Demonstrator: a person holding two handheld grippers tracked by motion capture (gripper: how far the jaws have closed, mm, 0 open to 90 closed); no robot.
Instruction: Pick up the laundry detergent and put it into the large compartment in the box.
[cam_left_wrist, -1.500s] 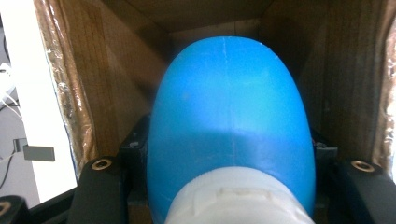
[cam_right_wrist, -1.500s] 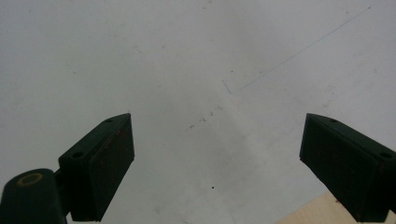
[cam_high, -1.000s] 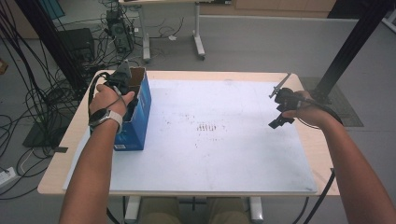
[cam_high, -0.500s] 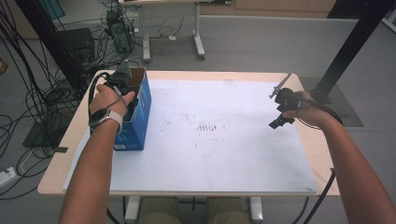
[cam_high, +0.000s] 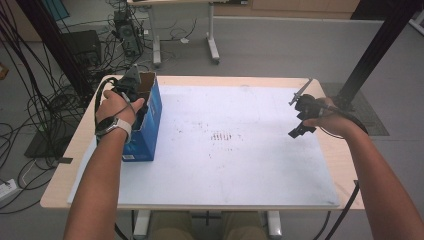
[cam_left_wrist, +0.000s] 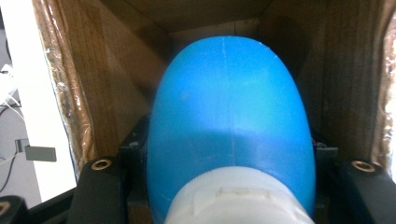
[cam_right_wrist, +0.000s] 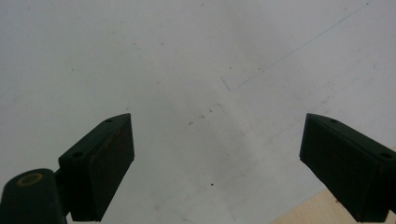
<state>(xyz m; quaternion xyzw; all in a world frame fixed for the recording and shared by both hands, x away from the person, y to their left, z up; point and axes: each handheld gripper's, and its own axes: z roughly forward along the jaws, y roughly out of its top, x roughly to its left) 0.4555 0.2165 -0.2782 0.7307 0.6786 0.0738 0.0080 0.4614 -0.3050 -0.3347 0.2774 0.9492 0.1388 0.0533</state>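
Clamped in the left hand-held gripper (cam_left_wrist: 229, 205) inside the open blue cardboard box (cam_high: 150, 112): a smooth, rounded blue-and-white plastic object (cam_left_wrist: 229, 130), seemingly light, rigid, slippery, best pinched across its flanks; right hand-held gripper (cam_right_wrist: 217, 163) apart, empty.

Nothing readable here, honestly: the blue box (cam_high: 142, 131) has a pale label patch low on its side (way too blurry to make out).

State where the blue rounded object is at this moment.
The blue rounded object sits between the left gripper's jaws inside the open blue box, at the table's left edge in the high view.
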